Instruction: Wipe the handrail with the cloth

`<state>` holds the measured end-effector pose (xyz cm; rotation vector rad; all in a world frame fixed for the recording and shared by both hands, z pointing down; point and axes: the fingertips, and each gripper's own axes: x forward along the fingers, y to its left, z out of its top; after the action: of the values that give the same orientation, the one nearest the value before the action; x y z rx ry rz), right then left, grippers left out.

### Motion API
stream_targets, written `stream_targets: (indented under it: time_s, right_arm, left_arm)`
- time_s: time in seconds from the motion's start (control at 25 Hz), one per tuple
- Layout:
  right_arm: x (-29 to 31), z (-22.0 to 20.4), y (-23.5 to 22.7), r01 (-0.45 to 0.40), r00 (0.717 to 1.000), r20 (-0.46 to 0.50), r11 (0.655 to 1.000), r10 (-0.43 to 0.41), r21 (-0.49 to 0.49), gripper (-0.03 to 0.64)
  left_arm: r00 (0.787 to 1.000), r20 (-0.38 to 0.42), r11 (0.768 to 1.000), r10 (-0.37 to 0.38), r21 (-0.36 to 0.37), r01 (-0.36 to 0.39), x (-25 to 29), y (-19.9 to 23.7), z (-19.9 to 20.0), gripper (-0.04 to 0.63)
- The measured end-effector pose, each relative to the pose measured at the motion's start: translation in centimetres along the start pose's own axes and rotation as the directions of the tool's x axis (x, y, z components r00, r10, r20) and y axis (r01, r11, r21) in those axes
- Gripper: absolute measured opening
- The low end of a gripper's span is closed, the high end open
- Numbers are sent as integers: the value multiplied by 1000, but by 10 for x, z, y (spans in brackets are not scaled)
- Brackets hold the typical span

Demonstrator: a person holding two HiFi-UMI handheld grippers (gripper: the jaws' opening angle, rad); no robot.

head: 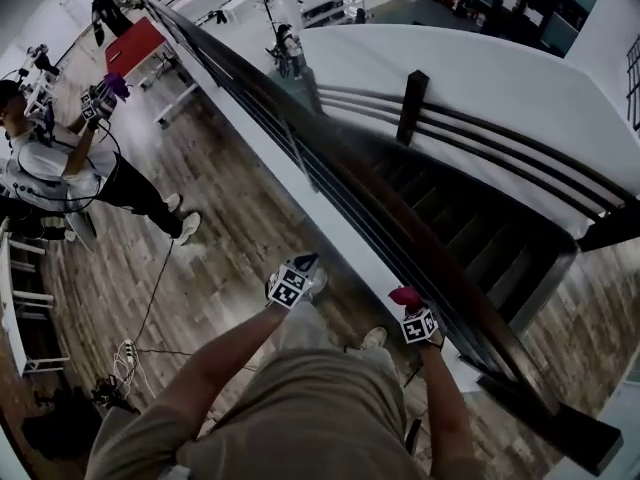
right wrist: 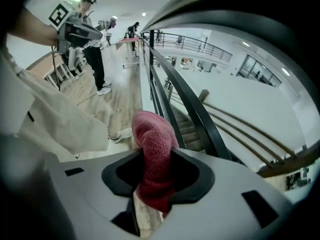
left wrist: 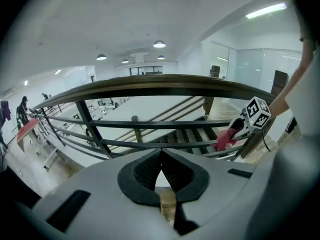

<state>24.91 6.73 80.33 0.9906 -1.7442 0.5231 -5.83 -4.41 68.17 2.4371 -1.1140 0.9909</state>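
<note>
The dark wooden handrail (head: 345, 178) runs diagonally from far left to near right, over black bars. My right gripper (head: 418, 323) is shut on a pink-red cloth (head: 405, 296), close beside the rail on my side. In the right gripper view the cloth (right wrist: 152, 151) sticks up between the jaws, below the handrail (right wrist: 225, 9). From the left gripper view the cloth (left wrist: 226, 139) hangs at the level of the lower bars, under the handrail (left wrist: 160, 83). My left gripper (head: 292, 284) is shut with nothing in it, held further from the rail over the wooden floor.
A staircase (head: 450, 218) drops away beyond the rail, with a dark post (head: 411, 106) on its far side. Another person (head: 60, 158) with grippers stands at the far left near a red table (head: 135, 48). A cable and power strip (head: 128, 353) lie on the floor.
</note>
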Motion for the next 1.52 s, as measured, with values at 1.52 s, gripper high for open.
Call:
stream_targets:
  time_s: [1.52]
  right_arm:
    - [480, 692, 79, 223, 973, 60, 974, -221, -27, 149]
  left_arm:
    - [995, -29, 983, -91, -160, 85, 166, 503, -37, 17]
